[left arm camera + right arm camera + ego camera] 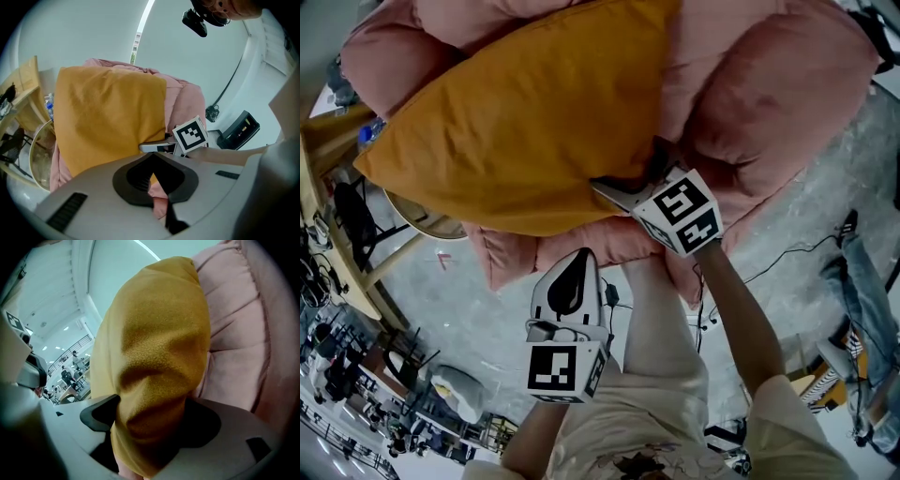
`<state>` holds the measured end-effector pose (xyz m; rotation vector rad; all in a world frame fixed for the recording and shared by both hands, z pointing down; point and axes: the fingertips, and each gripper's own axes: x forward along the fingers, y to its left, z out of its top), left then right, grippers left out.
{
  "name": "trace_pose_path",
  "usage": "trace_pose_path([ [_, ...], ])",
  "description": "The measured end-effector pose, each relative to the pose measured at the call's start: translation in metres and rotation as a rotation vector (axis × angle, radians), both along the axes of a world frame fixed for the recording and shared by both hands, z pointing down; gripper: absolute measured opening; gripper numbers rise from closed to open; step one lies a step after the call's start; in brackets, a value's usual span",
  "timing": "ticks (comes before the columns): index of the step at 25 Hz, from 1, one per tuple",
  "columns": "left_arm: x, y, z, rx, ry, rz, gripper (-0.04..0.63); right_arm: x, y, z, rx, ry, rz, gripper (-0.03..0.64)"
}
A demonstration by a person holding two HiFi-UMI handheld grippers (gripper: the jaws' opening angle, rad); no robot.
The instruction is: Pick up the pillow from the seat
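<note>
- The right gripper, at the end of an outstretched bare forearm, is reaching toward 11 o'clock in the head view. It is pinching the near edge of the mustard pillow, and the creased fabric is filling the space between its jaws.
- The left gripper is hovering at 7 o'clock from the right one, just short of the seat. It is angling downward with its jaws drawn together on nothing.
- The pillow is lying tilted on the puffy pink seat and covering most of its left half. The seat's cushions are bulging around it from 12 to 4 o'clock.
- On the grey floor, a cable is trailing at 4 o'clock. A bystander's jeans-clad leg is standing at 3 o'clock, well apart.
</note>
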<state>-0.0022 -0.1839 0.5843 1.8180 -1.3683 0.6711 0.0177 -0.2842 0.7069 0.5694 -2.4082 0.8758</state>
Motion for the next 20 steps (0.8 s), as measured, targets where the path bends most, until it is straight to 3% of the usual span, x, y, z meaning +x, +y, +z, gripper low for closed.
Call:
trace_pose_path([
  [6,0.012,0.008,-0.008,0.008,0.021,0.025,0.003,0.000,0.011,-0.014,0.030,0.011,0.033,0.306],
  [20,-0.016,0.029,-0.037,0.048,0.014,0.077,0.003,-0.005,0.056,-0.065,0.055,-0.005,0.153,0.263],
])
